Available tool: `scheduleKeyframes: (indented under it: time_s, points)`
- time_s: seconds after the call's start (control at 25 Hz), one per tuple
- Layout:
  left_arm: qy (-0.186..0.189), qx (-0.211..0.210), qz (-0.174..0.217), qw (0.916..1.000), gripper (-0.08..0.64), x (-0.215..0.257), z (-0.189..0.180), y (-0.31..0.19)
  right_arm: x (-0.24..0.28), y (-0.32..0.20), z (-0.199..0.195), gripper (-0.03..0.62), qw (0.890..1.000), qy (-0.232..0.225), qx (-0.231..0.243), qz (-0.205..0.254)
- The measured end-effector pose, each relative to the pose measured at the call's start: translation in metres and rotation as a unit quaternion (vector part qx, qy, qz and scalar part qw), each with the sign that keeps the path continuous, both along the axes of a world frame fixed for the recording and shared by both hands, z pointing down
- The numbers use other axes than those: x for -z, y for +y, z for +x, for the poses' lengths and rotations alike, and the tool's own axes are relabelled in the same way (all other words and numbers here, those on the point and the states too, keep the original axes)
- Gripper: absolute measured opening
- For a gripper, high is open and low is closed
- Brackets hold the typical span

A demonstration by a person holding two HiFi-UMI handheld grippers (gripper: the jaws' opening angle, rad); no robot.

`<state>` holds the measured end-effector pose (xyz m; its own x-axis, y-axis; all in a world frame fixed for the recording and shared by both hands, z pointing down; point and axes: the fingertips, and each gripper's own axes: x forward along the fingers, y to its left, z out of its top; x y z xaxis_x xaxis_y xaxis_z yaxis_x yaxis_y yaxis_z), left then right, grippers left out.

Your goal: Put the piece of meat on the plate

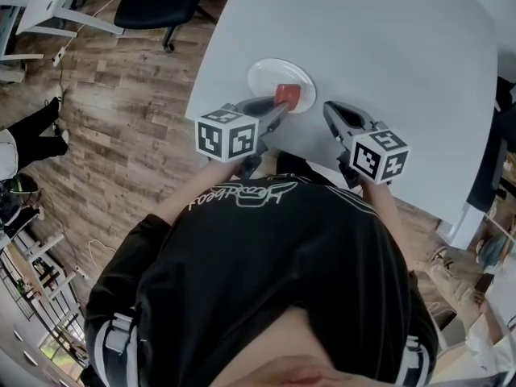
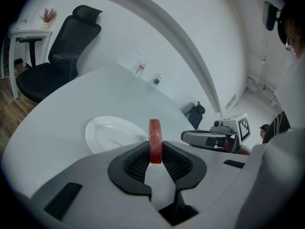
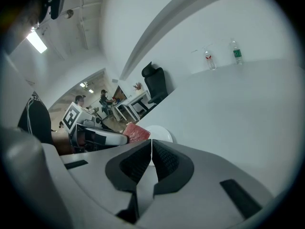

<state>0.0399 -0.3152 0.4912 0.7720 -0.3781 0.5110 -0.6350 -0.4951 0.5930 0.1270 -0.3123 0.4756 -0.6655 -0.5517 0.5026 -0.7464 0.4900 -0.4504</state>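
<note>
Wood floor (black chair nearby)

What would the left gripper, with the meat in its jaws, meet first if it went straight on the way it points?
Probably the right edge of the plate, or the table just beside it; depth is unclear. The left gripper holds the meat above that edge.

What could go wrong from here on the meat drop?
1. The left tongs pinch the meat on edge by its lower part only; it may slip or fall off-centre, near the plate rim.
2. The plate sits close to the table edge; a bump from the shut right tongs beside it could push it.
</note>
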Motion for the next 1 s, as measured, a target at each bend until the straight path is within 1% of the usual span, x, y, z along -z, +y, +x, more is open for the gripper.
scheduleKeyframes:
  time_s: [0.44,0.6,0.8,1.0]
  points:
    - [-0.023,-0.011,-0.01,0.9996,0.083,-0.02,0.006,-0.01,-0.015,-0.01,0.005,0.012,1.0,-0.006,-0.002,-0.017]
    - [-0.035,-0.019,-0.006,0.9992,0.081,-0.026,0.009,-0.011,-0.019,-0.009,0.008,0.012,1.0,-0.007,-0.002,-0.02]
    - [-0.053,-0.025,-0.011,0.9982,0.083,-0.037,0.006,-0.018,-0.023,-0.017,0.009,0.012,1.0,-0.008,-0.004,-0.026]
    - [-0.054,-0.028,-0.011,0.9981,0.081,-0.039,0.008,-0.021,-0.024,-0.021,0.012,0.011,1.0,-0.01,-0.007,-0.029]
